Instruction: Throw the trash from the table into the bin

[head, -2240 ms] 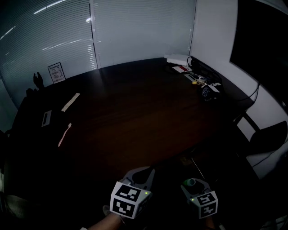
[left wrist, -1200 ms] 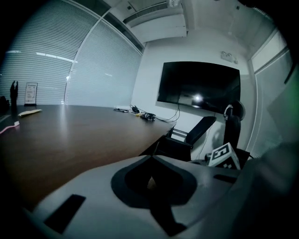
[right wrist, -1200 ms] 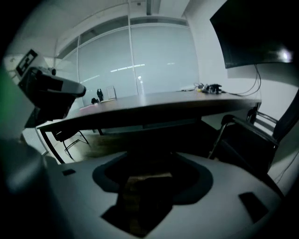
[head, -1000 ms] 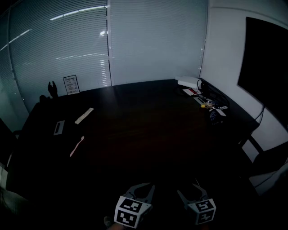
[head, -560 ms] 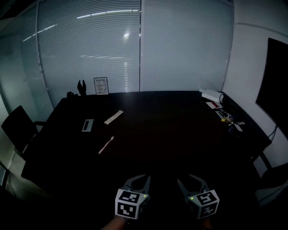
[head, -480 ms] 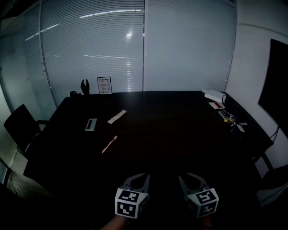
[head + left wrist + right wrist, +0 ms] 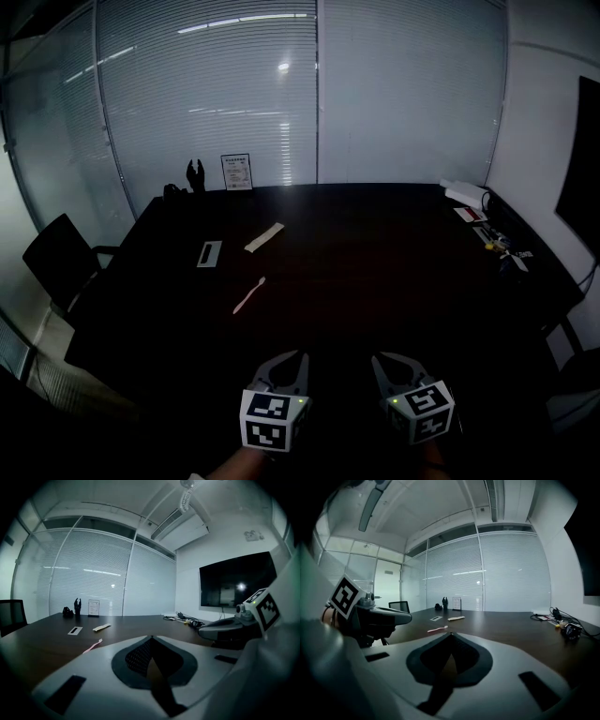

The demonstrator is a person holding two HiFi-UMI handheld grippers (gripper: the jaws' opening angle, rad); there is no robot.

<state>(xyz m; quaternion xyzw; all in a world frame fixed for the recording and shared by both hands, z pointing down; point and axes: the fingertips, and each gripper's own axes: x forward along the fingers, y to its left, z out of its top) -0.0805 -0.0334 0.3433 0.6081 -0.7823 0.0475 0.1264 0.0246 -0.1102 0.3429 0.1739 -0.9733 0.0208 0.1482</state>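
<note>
Three bits of trash lie on the left half of the dark table (image 7: 375, 272): a pink strip (image 7: 248, 295), a tan wrapper (image 7: 264, 237) and a small grey card (image 7: 208, 253). The strip (image 7: 93, 645) and wrapper (image 7: 101, 627) also show far ahead in the left gripper view. My left gripper (image 7: 292, 358) is shut and empty at the near edge. My right gripper (image 7: 382, 359) is beside it; its jaws have just been closing, nothing is between them, and it is shut. Both are well short of the trash. No bin is in view.
A black chair (image 7: 61, 258) stands off the table's left end. A framed sign (image 7: 236, 172) and a dark figurine (image 7: 195, 174) are at the far edge. Cables and small clutter (image 7: 497, 239) and papers (image 7: 466, 194) line the right side. A wall screen (image 7: 236, 585) hangs on the right.
The head view has lifted and swung left, bringing the table's left end and the chair into view. Both grippers stay at the bottom edge. The right gripper's jaws have narrowed together.
</note>
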